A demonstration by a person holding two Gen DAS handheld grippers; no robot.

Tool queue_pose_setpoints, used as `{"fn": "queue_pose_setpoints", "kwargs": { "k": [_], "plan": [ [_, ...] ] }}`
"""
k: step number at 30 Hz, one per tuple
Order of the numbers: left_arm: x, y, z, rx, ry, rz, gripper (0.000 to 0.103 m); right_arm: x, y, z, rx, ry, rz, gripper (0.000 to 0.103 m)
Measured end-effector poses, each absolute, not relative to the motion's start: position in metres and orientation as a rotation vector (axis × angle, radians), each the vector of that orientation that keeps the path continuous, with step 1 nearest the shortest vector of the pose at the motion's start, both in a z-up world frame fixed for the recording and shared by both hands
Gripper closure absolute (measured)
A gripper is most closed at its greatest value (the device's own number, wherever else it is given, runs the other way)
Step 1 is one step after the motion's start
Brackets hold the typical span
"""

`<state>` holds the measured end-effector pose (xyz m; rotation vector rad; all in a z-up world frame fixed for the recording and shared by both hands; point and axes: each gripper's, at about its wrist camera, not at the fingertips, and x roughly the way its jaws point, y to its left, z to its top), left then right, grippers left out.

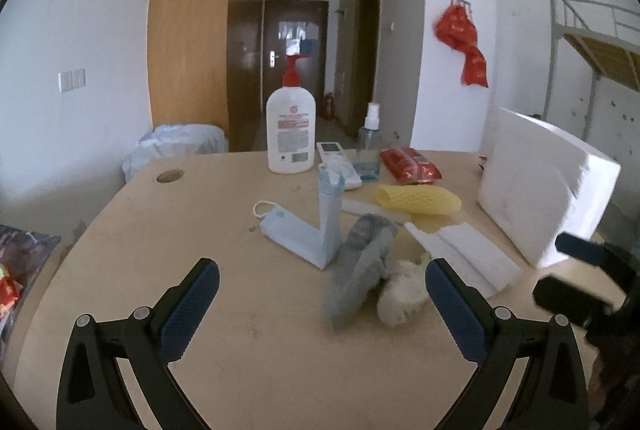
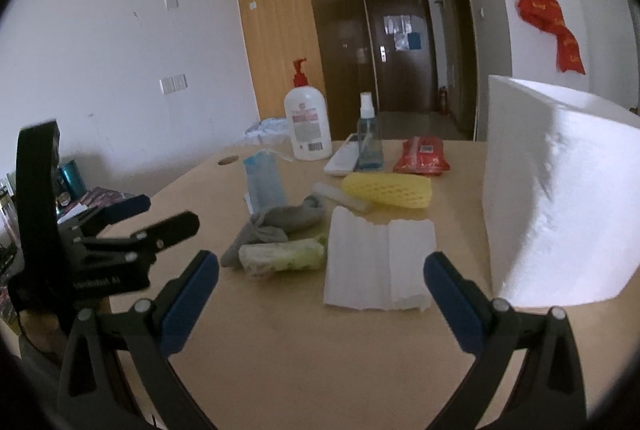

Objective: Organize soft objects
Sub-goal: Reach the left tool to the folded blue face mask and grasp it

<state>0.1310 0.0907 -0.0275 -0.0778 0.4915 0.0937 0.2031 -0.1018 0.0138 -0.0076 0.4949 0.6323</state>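
Currently both grippers' fingers spread, empty. Grey sock (image 1: 362, 270) lies ahead-right of left gripper (image 1: 322, 310), long axis toward camera; left gripper nearer.

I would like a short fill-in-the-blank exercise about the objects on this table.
1. The pump bottle has a ____ pump top.
2. The foam net sleeve is ____ in colour.
3. The grey sock lies to the ____ of the white folded tissue in the right wrist view.
4. Both grippers' fingers are ____.

Missing words: red; yellow; left; open
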Motion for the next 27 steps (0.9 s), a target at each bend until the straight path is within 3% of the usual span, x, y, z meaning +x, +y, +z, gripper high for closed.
{"fn": "queue_pose_setpoints", "kwargs": {
  "k": [7, 16, 18, 20, 23, 25, 27],
  "plan": [
    [0.17, 0.097, -0.02, -0.098, 0.544, 0.095, 0.002, 0.228, -0.088, 0.007, -0.042, 0.567, 0.628, 0.0],
    [0.218, 0.109, -0.032, -0.164, 0.682, 0.074, 0.026, 0.249, -0.082, 0.002, -0.061, 0.629, 0.651, 0.0],
    [0.226, 0.11, -0.032, -0.17, 0.689, 0.082, 0.036, 0.252, -0.083, 0.001, -0.057, 0.638, 0.662, 0.0],
    [0.233, 0.11, -0.034, -0.17, 0.698, 0.093, 0.038, 0.254, -0.083, -0.001, -0.051, 0.645, 0.668, 0.0],
    [0.242, 0.107, -0.041, -0.17, 0.729, 0.081, 0.058, 0.257, -0.083, -0.003, -0.058, 0.659, 0.658, 0.0],
    [0.245, 0.106, -0.043, -0.175, 0.742, 0.068, 0.061, 0.259, -0.081, -0.004, -0.066, 0.676, 0.648, 0.0],
    [0.248, 0.107, -0.046, -0.184, 0.758, 0.053, 0.073, 0.262, -0.079, -0.007, -0.084, 0.699, 0.636, 0.0]
  ]
}}
